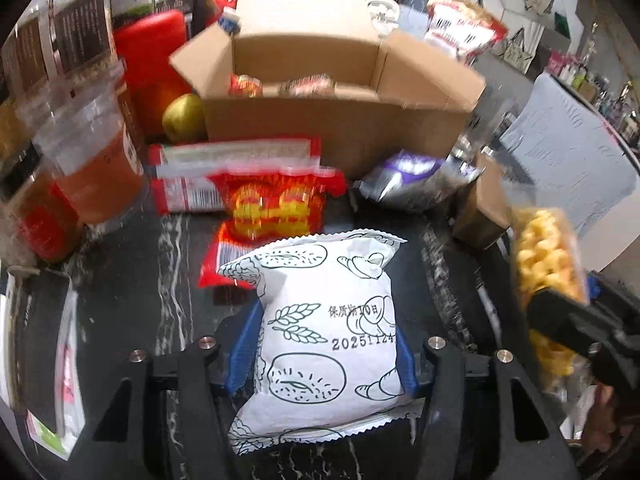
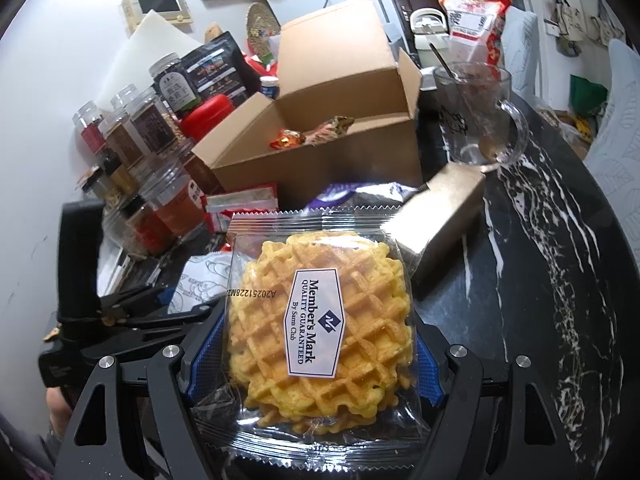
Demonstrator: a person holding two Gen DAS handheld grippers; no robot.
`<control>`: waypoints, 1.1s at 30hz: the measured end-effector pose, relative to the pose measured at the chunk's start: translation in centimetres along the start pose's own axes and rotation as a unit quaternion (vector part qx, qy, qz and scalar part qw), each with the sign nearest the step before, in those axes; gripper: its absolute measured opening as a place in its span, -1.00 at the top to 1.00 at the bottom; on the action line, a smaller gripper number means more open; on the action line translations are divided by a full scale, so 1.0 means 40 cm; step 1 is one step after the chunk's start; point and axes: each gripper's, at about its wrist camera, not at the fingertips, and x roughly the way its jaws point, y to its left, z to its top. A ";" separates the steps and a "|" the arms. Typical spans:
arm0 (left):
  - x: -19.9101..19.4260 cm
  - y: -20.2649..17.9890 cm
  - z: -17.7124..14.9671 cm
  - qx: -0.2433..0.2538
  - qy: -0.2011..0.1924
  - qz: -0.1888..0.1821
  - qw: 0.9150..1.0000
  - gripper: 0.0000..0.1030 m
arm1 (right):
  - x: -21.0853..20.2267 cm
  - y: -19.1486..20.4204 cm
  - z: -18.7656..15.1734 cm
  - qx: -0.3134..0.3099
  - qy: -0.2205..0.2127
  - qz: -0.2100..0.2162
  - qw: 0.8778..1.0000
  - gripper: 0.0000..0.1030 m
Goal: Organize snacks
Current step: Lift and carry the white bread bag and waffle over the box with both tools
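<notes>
My left gripper (image 1: 326,354) is shut on a white bread packet (image 1: 320,320) printed with line drawings, held above the dark marble table (image 1: 132,280). My right gripper (image 2: 316,344) is shut on a clear-wrapped waffle packet (image 2: 320,320); that packet also shows at the right of the left wrist view (image 1: 548,272). An open cardboard box (image 1: 340,120) stands ahead with a few wrapped snacks (image 2: 312,134) inside; it also shows in the right wrist view (image 2: 332,152). A red snack packet (image 1: 268,208), a red-and-white packet (image 1: 192,184) and a purple-silver packet (image 1: 404,176) lie in front of the box.
Several clear jars (image 2: 132,128) and a red container (image 1: 152,64) stand to the left. A yellow-green fruit (image 1: 182,118) sits beside the box. A glass mug with a spoon (image 2: 476,116) and a gold carton (image 2: 444,208) are on the right. A red-white bag (image 2: 472,4) stands behind.
</notes>
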 end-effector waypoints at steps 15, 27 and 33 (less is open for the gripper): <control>-0.111 -0.008 0.190 0.029 -0.118 -0.011 0.993 -0.09 | -0.055 0.078 0.157 -0.061 -0.068 0.024 0.995 -0.53; -0.114 0.019 0.391 0.031 -0.187 -0.017 0.982 -0.08 | -0.044 0.097 0.345 -0.090 -0.127 0.030 0.987 -0.53; -0.078 0.038 0.471 0.031 -0.201 -0.010 0.979 -0.08 | -0.006 0.085 0.436 -0.095 -0.143 0.029 0.985 -0.53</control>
